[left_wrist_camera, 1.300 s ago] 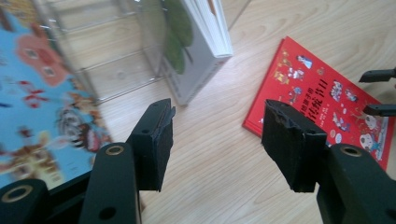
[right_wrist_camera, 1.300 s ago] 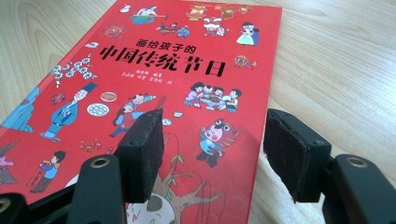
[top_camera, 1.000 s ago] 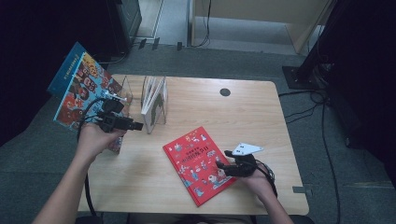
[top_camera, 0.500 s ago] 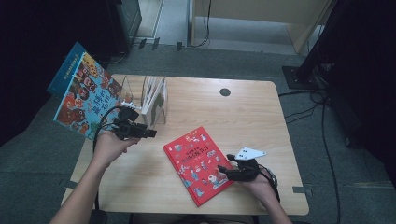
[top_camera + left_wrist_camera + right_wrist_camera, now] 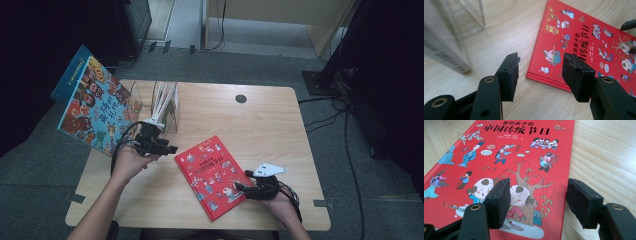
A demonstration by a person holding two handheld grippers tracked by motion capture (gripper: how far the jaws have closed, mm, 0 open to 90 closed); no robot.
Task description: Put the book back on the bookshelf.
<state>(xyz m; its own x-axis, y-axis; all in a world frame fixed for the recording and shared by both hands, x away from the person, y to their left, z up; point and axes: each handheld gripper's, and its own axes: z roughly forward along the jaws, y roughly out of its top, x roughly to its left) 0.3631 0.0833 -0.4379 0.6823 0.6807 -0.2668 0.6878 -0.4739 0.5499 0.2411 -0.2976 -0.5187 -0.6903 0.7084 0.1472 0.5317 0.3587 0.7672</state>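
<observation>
Fingers of the left gripper stand apart with nothing between them; they have just been closing a little, aimed at the near-left edge of the red book. The right gripper is also open: one pad rests over the cover, the other over bare table, straddling the book's right edge without pinching it.

Red book: lies flat, cover up, on the near middle of the table, between the two grippers. Its long axis runs diagonally, from the far left toward the near right, the title end farther from the person. It is judged a thin hardcover: stiff, light, with a glossy and probably slippery cover. Lying flush with the wood, it offers only its edges; a hold at the right long edge or the spine corner seems best, once one side is tipped up.
</observation>
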